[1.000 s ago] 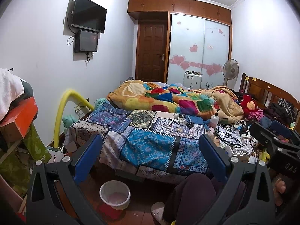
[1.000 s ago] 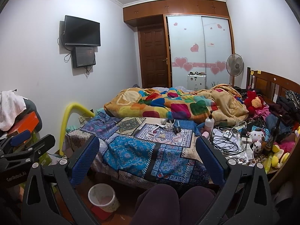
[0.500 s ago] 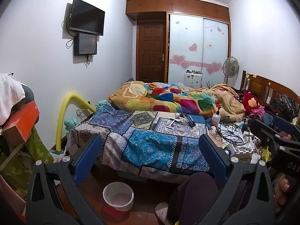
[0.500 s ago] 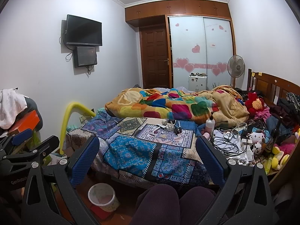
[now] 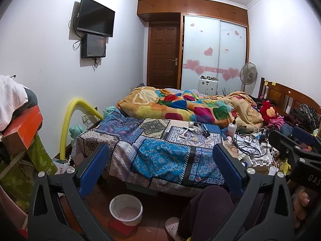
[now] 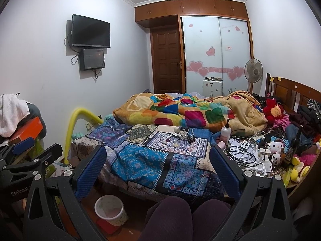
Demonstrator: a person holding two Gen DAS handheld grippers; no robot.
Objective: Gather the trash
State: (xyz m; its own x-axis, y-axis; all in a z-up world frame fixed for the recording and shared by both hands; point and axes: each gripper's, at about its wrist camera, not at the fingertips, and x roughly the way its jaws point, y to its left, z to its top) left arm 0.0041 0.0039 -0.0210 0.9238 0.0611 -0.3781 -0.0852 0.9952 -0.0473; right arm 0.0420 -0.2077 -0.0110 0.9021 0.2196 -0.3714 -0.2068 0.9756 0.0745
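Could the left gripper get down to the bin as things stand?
Probably yes: the left gripper is open and holds nothing, and the bin stands uncovered on the floor below it, beside the knee.

Bright, even ceiling light, soft shadows, sharp focus; fisheye bends edges, with dark corner vignetting

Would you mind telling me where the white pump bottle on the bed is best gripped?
Probably across the body of the white pump bottle, coming from the near, foot side: it stands upright, its pump head is thin, and the blanket crowds behind it.
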